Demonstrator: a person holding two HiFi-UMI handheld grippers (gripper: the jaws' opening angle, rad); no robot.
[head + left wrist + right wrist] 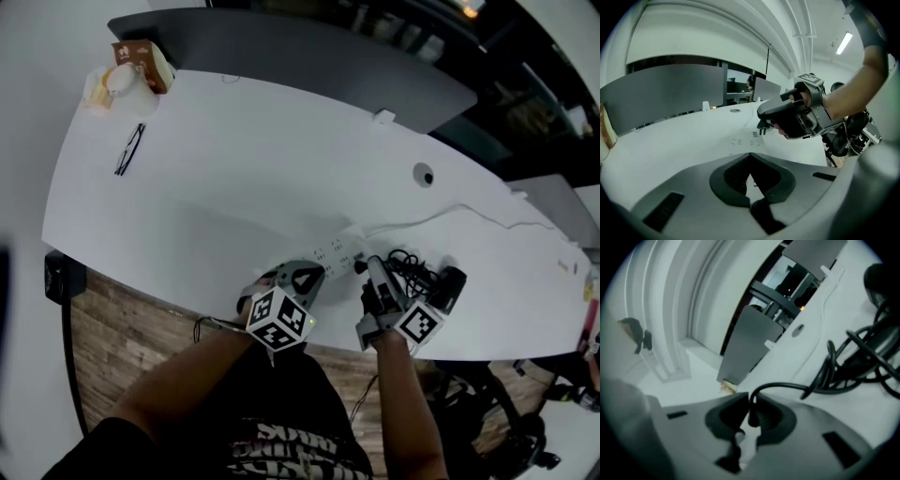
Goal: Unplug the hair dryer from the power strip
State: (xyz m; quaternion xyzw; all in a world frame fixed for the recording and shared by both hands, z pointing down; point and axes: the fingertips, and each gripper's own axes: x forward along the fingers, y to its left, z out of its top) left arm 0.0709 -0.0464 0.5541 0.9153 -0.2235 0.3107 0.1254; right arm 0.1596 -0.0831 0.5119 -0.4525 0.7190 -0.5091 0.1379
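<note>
The long white curved table (234,159) carries a white power strip (334,251) and, just right of it, a black hair dryer (449,285) with its cord bunched. The left gripper (750,158), jaws together and empty, is at the strip's near end. The right gripper (750,417) clamps the black two-pin plug (762,125), which is clear above the strip.

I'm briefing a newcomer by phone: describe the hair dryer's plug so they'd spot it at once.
On the white table, find the near edge, where a white power strip lies. Just right of it, the right gripper pinches the plug: small, black, prongs bare, with a tangled black cord trailing from it.
</note>
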